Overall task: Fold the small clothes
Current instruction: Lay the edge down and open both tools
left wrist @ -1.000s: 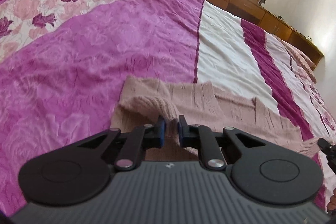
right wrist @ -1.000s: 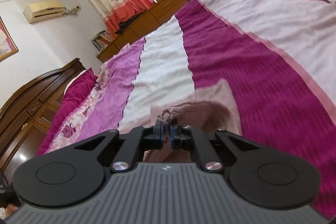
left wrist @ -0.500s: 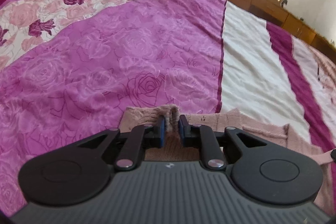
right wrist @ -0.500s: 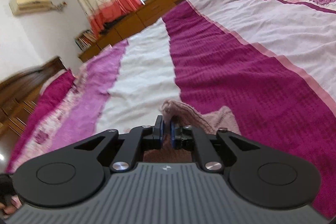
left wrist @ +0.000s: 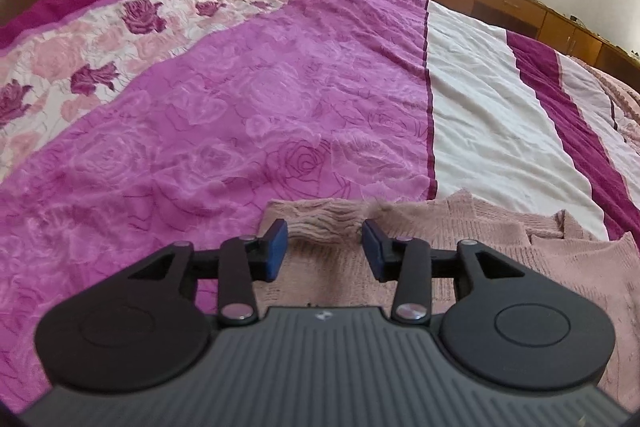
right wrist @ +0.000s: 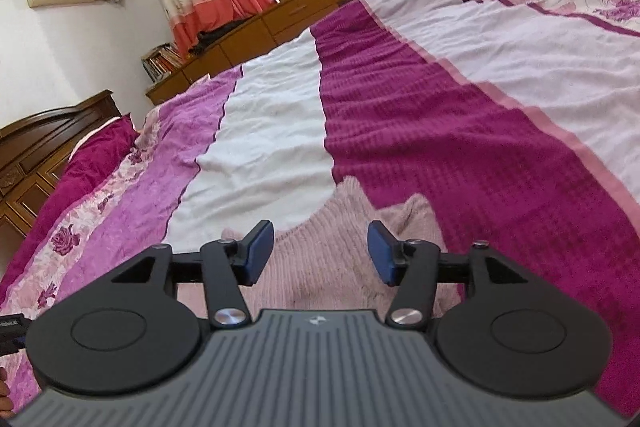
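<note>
While both jaws are opening, left gripper (left wrist: 325, 242) and right gripper (right wrist: 321, 246) straddle the sweater (left wrist: 480, 239) unclamped.

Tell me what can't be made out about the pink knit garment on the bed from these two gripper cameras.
- Pink knit garment, near part: hidden in both views behind the gripper bodies.
- Its full outline, and what type of garment it is: left wrist view cuts it off at the right edge.
- How many layers are folded: only the top surface shows in the right wrist view.
- Small dark object: cropped at that view's left edge, unidentifiable.
</note>
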Demonstrator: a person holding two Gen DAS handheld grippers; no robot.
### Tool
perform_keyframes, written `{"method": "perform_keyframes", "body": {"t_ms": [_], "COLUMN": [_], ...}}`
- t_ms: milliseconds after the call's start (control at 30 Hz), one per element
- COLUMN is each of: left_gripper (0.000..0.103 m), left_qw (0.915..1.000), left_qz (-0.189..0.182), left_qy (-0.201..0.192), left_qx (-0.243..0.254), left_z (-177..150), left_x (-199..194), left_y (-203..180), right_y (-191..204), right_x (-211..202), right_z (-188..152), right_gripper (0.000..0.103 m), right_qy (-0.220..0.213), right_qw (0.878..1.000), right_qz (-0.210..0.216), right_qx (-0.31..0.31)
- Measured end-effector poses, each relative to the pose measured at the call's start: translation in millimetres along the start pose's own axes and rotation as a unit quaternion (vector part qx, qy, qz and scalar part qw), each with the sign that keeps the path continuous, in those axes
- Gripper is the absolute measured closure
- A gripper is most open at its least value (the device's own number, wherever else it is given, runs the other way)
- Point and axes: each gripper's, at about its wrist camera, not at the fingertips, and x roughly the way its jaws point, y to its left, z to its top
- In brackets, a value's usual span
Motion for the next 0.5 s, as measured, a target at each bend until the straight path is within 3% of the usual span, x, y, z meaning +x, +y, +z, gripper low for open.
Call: {"method": "perform_keyframes", "body": {"t_ms": [300,500], "left_gripper": [0.06,0.06], "left_qw": [0.9989,0.9961], "left_qz": [-0.023,-0.071], "left_qy": [0.012,0.033], "left_qx": [0.039,0.04], "left_z": [-7.5,-14.0], "left_x": [2.1,20.2], "left_y": [-8.3,-12.6], "right_y": [7.6,9.6], "right_x": [6.2,9.7], "right_z": [-5.8,-7.7], "right_gripper": [0.043,0.043], "right_qy": [0.016,0.023], "right_qw": [1.0,0.999], "right_qz": [-0.005,-0.012], "right_qx": [-0.02,-0.025]}}
